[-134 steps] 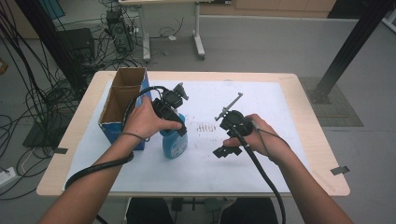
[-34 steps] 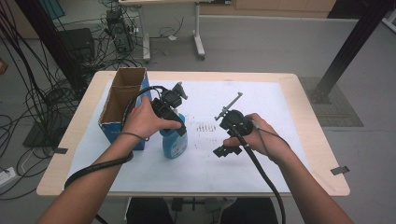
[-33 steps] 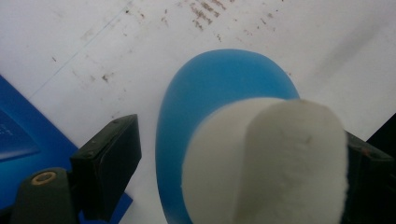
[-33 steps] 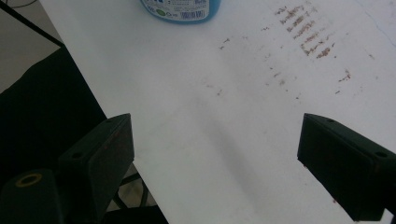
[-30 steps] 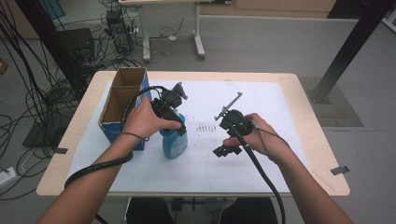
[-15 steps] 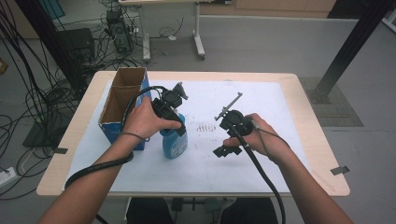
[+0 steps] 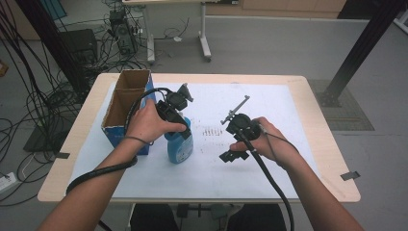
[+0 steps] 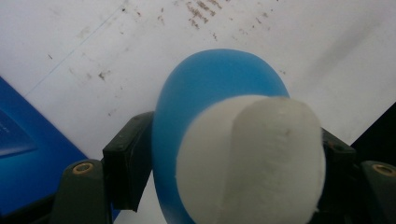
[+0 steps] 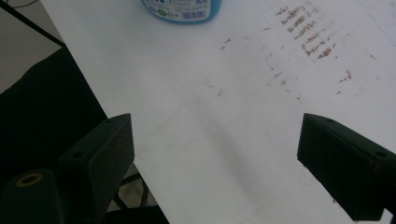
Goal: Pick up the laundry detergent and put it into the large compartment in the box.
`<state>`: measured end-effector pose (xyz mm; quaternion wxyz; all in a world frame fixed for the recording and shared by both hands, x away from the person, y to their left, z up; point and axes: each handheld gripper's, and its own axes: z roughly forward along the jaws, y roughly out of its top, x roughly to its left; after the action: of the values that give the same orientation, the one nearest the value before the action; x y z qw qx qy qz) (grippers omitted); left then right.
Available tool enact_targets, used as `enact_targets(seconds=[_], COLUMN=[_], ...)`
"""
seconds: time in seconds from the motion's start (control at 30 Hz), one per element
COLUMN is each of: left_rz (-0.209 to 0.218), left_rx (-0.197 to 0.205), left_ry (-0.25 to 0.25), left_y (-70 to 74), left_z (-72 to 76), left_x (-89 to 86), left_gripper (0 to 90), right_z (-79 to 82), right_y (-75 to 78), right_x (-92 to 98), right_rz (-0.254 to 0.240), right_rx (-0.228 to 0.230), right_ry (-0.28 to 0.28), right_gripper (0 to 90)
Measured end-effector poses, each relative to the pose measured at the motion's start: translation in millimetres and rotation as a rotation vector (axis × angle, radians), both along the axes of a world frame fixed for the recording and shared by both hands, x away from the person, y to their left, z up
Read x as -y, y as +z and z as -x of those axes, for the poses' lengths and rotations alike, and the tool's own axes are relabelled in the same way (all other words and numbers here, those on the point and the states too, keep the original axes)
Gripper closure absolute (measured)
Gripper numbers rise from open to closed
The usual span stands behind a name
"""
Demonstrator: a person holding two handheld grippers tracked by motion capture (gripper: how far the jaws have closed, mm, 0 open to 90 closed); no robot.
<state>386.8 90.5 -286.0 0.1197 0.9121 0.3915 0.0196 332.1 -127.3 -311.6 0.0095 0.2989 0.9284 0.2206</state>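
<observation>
Since the left hand-held gripper (image 8: 224, 186) pinches the blue bottle (image 7: 179, 144) high, at the neck under its white cap (image 8: 252, 158), a loose squeeze or quick swing could let it slip or tip by the cardboard box (image 7: 126, 103). Right hand-held gripper (image 9: 215, 163) hangs spread and empty. Bottle stands left of centre on the smudged white sheet (image 7: 288, 110) covering the counter (image 7: 332, 159); grey floor, cables behind.
</observation>
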Motion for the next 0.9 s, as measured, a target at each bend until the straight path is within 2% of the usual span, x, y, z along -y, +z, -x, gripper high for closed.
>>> enact_targets(seconds=[0.27,0.9], left_rz=[0.005,-0.001], left_rx=[-0.001,0.004], left_ry=[0.000,0.009], left_y=[0.3,0.6], left_z=[0.4,0.7], left_x=[1.1,0.5], left_gripper=[34.2,37.3], right_z=[0.5,0.7], right_y=[0.0,-0.1], right_x=[-0.3,-0.7], right_rz=[0.000,-0.001], right_rx=[0.000,-0.001], right_ry=[-0.001,-0.001], right_gripper=[10.5,10.6])
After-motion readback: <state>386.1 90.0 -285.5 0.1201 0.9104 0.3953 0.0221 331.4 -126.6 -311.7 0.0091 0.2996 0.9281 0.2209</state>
